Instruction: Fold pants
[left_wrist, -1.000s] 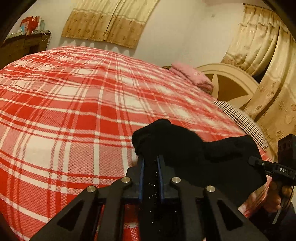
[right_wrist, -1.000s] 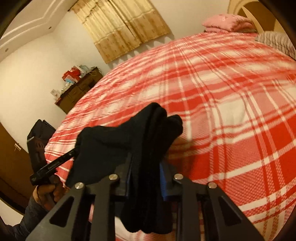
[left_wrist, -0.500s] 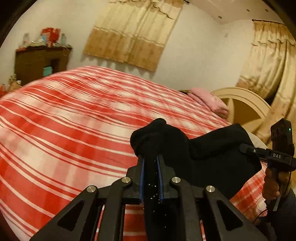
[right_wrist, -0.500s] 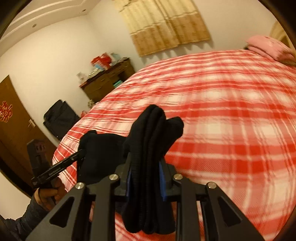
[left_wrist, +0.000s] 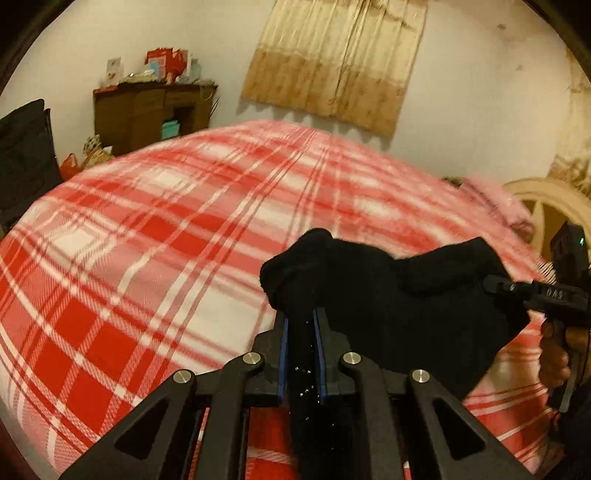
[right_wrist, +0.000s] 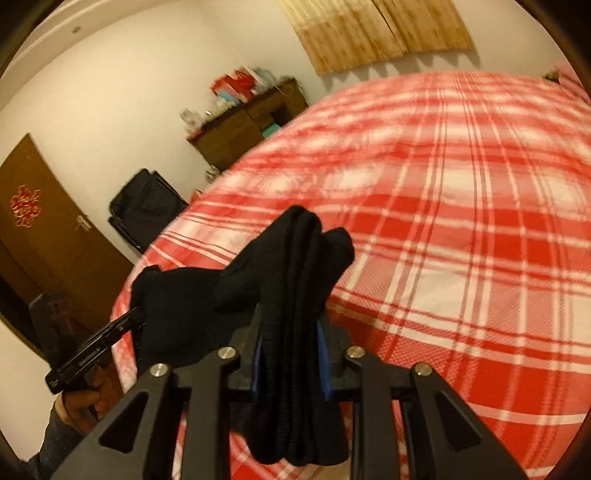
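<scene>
Both grippers are clamped on the black pants (left_wrist: 424, 306), which hang between them above the near edge of the bed. From its own camera, the left gripper (left_wrist: 301, 325) points down toward the bedspread, its blue-lined fingers (left_wrist: 282, 354) nearly together on a thin bunched fold. From the other camera, the right gripper (right_wrist: 291, 332) tilts down likewise, jaws set a little wider around a thicker wad of ribbed fabric that droops below them.

Each camera catches the other tool at its frame edge, with the person's hand (left_wrist: 552, 354) on the handle; the hand is partly cut off. How the pant legs lie cannot be told, since the cloth is one dark mass.

Beneath spreads the red-and-white plaid bedspread (left_wrist: 166, 240), blurred in places. Beyond it stand a dark wooden cabinet (left_wrist: 147, 114) with red boxes (left_wrist: 166, 62) on top, a beige curtain (left_wrist: 340, 59), a brown door (right_wrist: 40, 236), a black bag (right_wrist: 147, 206) and a pink pillow (left_wrist: 495, 192) beside a cream headboard (left_wrist: 550, 199).
</scene>
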